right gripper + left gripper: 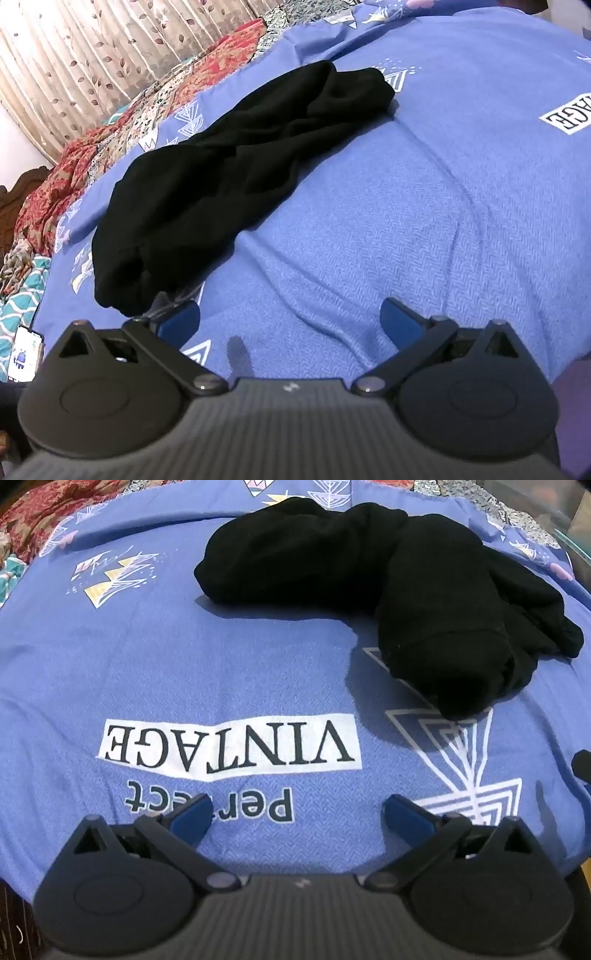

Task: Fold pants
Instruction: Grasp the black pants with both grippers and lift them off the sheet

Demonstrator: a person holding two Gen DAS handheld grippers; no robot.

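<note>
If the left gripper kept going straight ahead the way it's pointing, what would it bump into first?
Probably the blue bedsheet. The left gripper, jaws open, points at bare sheet; the black pants lie farther ahead and rightward. Depth is uncertain.

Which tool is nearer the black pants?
Right. The right tool is open beside the black pants, its left finger at their edge; the left tool is open, well short of them.

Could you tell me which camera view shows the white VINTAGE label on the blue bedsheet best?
The left wrist view: the whole VINTAGE label lies unobstructed, upside down, ahead of the open left gripper. The right wrist view catches only its last letters, cut off at the right frame edge.
</note>
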